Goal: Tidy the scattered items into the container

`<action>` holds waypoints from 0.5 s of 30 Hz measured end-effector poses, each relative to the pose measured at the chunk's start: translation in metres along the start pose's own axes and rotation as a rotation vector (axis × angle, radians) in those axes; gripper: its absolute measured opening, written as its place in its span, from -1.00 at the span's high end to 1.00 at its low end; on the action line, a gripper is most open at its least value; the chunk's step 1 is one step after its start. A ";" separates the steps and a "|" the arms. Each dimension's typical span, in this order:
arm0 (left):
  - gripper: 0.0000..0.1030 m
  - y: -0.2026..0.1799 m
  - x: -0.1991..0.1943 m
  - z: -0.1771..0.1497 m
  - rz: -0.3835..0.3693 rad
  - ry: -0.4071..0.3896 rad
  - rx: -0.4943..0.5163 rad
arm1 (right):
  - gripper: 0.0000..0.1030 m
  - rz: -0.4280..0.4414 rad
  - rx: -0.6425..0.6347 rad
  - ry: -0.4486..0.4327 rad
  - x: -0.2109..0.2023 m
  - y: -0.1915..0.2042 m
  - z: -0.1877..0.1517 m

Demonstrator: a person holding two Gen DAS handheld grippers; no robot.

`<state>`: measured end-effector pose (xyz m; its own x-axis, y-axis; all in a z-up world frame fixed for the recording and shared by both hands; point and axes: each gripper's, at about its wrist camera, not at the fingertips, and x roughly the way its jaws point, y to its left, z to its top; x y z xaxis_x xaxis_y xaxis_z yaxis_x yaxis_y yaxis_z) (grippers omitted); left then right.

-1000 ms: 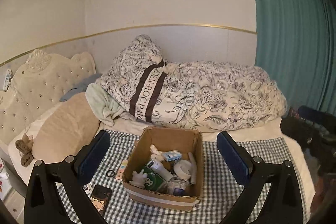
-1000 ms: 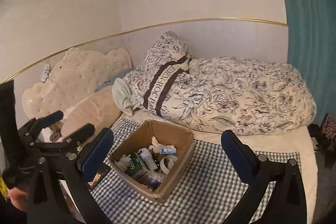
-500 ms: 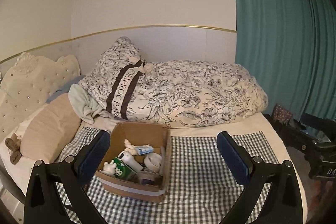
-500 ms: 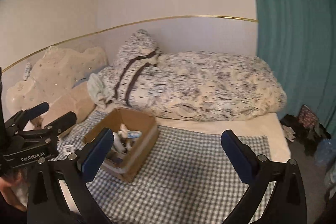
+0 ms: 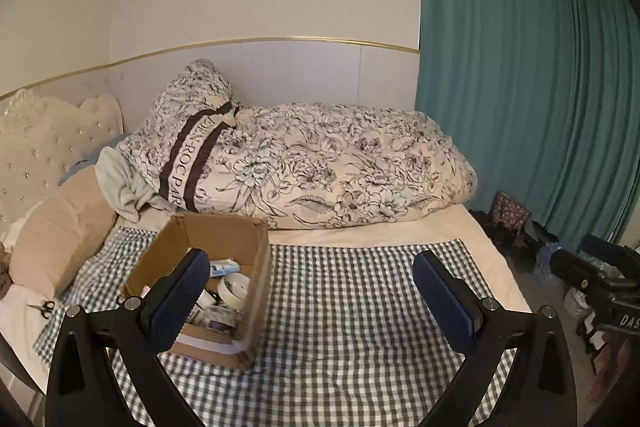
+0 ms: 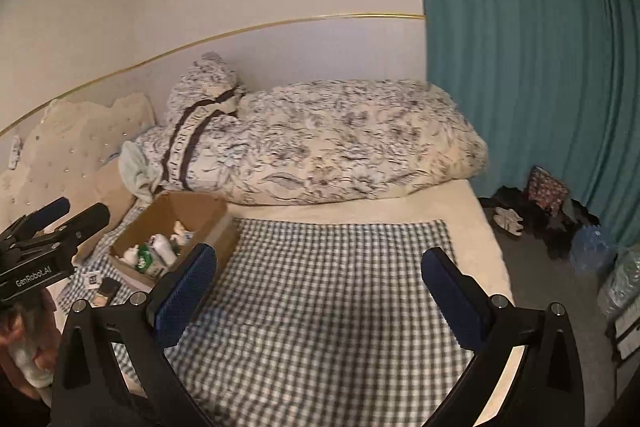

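An open cardboard box (image 5: pixel 256 247) stands on the checked cloth (image 5: pixel 360 307), left of centre, with a tape roll (image 5: pixel 234 287), bottles and small packs inside. In the right wrist view the box (image 6: pixel 216 223) sits further left, and a dark phone-like item (image 6: pixel 105 291) and a small card (image 6: pixel 93 279) lie on the cloth in front of it. Small scissors (image 5: pixel 42 307) lie at the bed's left edge. My left gripper (image 5: pixel 314 301) is open and empty, right of the box. My right gripper (image 6: pixel 320 291) is open and empty over bare cloth.
A rolled floral duvet (image 5: pixel 320 163) and pillows fill the back of the bed against the wall. A beige cushion (image 5: pixel 60 235) lies left of the box. A teal curtain (image 6: pixel 540 67) hangs at right, with clutter on the floor (image 6: pixel 540 211) below it.
Both views have swung to the right, so the box now sits further left in each. Both grippers stay open and empty.
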<state>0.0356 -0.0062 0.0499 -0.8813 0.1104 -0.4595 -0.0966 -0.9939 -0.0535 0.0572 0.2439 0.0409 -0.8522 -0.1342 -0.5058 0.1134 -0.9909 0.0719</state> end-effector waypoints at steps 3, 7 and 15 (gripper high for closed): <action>-1.00 -0.006 0.007 -0.007 -0.040 0.024 -0.008 | -1.00 -0.020 0.011 0.005 -0.002 -0.014 -0.005; -1.00 -0.016 0.015 -0.013 -0.041 0.031 0.008 | -1.00 -0.024 0.023 0.020 0.003 -0.026 -0.011; -1.00 -0.030 0.028 -0.020 -0.045 0.051 0.036 | -1.00 -0.025 0.013 0.023 0.011 -0.031 -0.015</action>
<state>0.0228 0.0271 0.0213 -0.8511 0.1538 -0.5020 -0.1529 -0.9873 -0.0432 0.0519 0.2729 0.0199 -0.8429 -0.1096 -0.5268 0.0857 -0.9939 0.0697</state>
